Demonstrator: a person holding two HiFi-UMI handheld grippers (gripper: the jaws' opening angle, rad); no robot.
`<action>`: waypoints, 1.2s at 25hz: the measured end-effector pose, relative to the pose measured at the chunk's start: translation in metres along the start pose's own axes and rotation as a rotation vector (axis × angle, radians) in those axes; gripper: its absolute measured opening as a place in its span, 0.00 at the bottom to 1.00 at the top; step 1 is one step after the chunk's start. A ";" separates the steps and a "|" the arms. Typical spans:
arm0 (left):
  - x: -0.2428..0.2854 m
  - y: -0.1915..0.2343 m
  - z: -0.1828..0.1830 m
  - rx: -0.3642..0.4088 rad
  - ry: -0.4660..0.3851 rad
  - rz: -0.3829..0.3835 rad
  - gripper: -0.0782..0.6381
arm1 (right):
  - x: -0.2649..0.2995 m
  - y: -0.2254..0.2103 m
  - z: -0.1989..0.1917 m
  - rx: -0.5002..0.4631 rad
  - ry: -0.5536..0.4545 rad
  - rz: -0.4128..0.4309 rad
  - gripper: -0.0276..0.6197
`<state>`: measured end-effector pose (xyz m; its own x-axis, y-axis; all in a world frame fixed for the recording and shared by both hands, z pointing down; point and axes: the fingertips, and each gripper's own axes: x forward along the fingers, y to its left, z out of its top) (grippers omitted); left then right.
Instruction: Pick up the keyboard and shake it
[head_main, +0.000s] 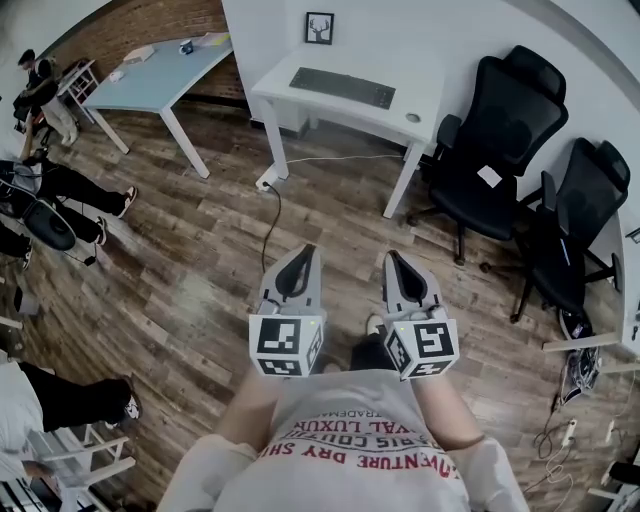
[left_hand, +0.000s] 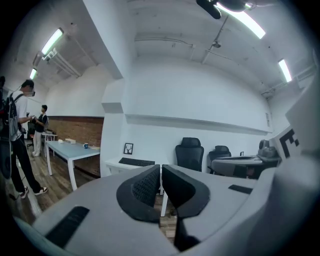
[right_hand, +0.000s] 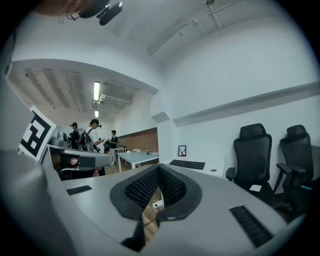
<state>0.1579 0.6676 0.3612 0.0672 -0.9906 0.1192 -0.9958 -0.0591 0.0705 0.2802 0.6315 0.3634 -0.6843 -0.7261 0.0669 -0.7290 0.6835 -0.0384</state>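
The left gripper (head_main: 303, 256) and the right gripper (head_main: 395, 260) are held side by side near the body, both clenched on nothing. The keyboard (head_main: 342, 87) lies untouched on the far desk (head_main: 280, 92), with a chair (head_main: 500, 120) at its right. The approach is judged to be the step in hand. The desk should be walked up to and the jaws opened before the reach. One short end should be taken in each gripper, so that the keyboard is lifted level and not dropped when shaken.
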 end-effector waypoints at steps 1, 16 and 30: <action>0.001 0.001 -0.003 -0.008 0.004 0.000 0.15 | 0.000 -0.002 -0.002 0.014 -0.001 -0.008 0.08; 0.075 0.072 -0.037 -0.098 0.076 0.128 0.15 | 0.100 -0.046 -0.032 0.075 0.041 0.027 0.08; 0.268 0.125 0.021 -0.128 0.055 0.209 0.15 | 0.279 -0.148 -0.003 0.087 0.044 0.158 0.08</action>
<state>0.0500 0.3924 0.3809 -0.1329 -0.9712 0.1979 -0.9725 0.1663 0.1630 0.1972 0.3274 0.3904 -0.7902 -0.6052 0.0964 -0.6128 0.7782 -0.1374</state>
